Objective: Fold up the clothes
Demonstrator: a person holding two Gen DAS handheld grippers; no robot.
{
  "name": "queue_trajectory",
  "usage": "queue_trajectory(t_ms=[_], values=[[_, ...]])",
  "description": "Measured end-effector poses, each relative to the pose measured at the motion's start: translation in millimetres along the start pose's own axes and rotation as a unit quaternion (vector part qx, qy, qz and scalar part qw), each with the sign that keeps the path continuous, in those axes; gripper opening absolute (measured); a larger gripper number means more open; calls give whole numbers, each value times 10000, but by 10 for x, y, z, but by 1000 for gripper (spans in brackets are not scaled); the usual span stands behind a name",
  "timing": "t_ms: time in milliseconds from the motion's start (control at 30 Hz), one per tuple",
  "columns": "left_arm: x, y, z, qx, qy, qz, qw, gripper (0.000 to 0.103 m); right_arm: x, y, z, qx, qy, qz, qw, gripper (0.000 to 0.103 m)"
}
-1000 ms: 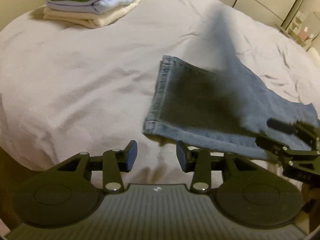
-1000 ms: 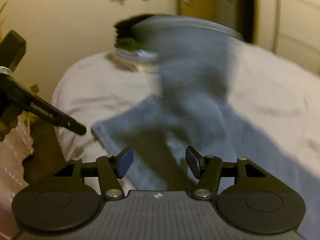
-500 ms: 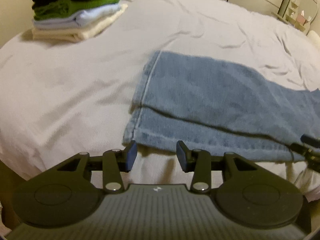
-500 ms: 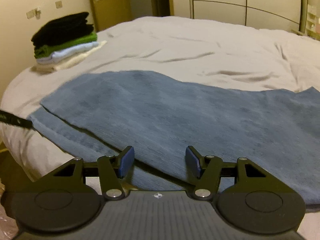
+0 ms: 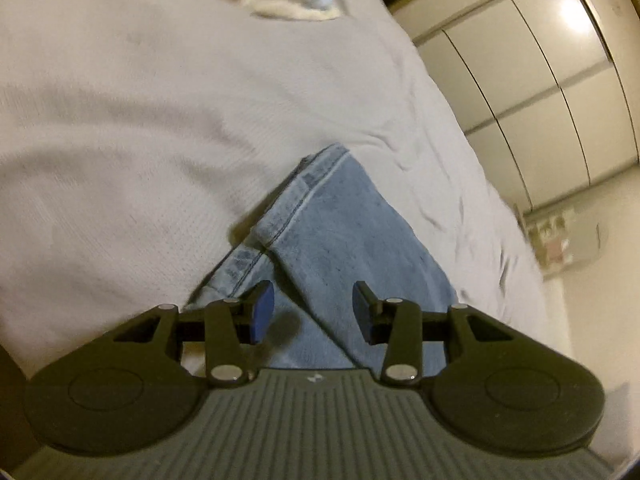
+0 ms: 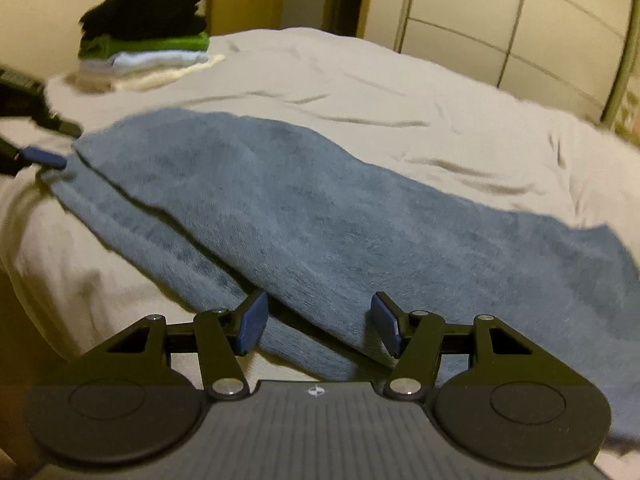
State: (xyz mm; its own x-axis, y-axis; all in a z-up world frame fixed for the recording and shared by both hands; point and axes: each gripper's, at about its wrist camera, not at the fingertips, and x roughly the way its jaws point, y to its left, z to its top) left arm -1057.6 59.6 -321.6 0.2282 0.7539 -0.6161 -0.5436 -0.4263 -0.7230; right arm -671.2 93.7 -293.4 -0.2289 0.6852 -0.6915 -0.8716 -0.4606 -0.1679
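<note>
With both views on the bed, I log:
jeans (image 6: 320, 216): folded lengthwise, flat on bed (image 6: 360, 92), near its front edge
left tool (image 5: 313, 312): wide, holding nothing, over the hem end (image 5: 280, 224)
right tool (image 6: 319, 326): wide, holding nothing, low at the long edge of the jeans
stack (image 6: 144, 36): folded clothes, far corner, well apart from jeans
wardrobe (image 6: 520, 20): behind bed

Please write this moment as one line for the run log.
left gripper: open, at jeans hem | right gripper: open, over folded legs | jeans flat on bed | folded stack behind
</note>
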Motion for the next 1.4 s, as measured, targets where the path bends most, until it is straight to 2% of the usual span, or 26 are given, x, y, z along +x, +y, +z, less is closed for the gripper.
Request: queue_trajectory(t_ms=[67,133,200,233,267,300,333,433,500,567,700,800,900,967,1000,1033,1100,1133,1200,1233,1300,1367,1400], values=[[78,-24,15,-44,-93,43,9999,37,-4,46,-25,-323,-26,-199,9993,59],[152,-69,31,-22,-184,125,9997,30,27,102,-48,-660,-45,-367,9971,59],[157,-157,33,225,-295,261,9990,8,83,194,-70,-1145,-125,-620,9914,59],[111,-195,30,348,-378,253,9984,0,115,246,-79,-1414,-144,-733,9871,58],[47,-228,25,447,-472,196,9977,0,126,283,-81,-1595,-182,-786,9839,43],[-34,-253,17,527,-572,94,9969,0,122,310,-80,-1718,-242,-818,9814,13],[-132,-279,0,615,-673,-25,9958,0,106,328,-79,-1788,-322,-851,9797,7],[-422,-406,-138,1199,-976,-154,9879,0,-45,311,-92,-1722,-713,-994,9774,6],[-491,-420,-260,1592,-1030,-38,9819,0,-174,267,-112,-1589,-838,-892,9797,7],[-499,-390,-368,1879,-990,132,9771,0,-235,268,-172,-1585,-745,-764,9816,7],[-394,-181,-475,1832,-816,403,9789,0,-113,360,-358,-1713,-439,-665,9820,7],[-493,-195,-519,2014,-1060,278,9734,1,-120,416,-370,-1748,-422,-697,9812,8],[-398,-237,-578,2480,-1071,661,9606,7,-200,373,-342,-1584,-479,-583,9845,9],[-228,-172,-587,2498,-796,1004,9598,9,-101,355,-355,-1459,-168,-398,9883,17],[-215,-165,-594,2471,-780,1111,9594,9,-73,350,-363,-1347,-100,-357,9902,25],[-269,-205,-611,2518,-854,1206,9564,10,-96,327,-359,-1152,-115,-325,9927,27],[-383,-330,-666,2785,-980,1531,9431,12,-207,228,-334,-626,-192,-206,9976,43],[-427,-405,-703,2948,-1071,1856,9312,14,-276,120,-336,-278,-244,-187,9991,46],[-492,-562,-786,3322,-1314,2556,8983,14,-396,-134,-355,430,-312,-226,9983,49],[-529,-646,-846,3512,-1429,2642,8868,14,-457,-260,-365,783,-345,-246,9960,50],[-592,-842,-959,3876,-1554,2430,8755,15,-542,-560,-449,1422,-344,-497,9880,52],[-524,-1054,-1121,4260,-1391,1916,8732,29,-588,-852,-571,1953,-328,-815,9768,53],[-437,-1157,-1240,4437,-1269,1647,8717,30,-592,-981,-631,2164,-295,-936,9714,55]])
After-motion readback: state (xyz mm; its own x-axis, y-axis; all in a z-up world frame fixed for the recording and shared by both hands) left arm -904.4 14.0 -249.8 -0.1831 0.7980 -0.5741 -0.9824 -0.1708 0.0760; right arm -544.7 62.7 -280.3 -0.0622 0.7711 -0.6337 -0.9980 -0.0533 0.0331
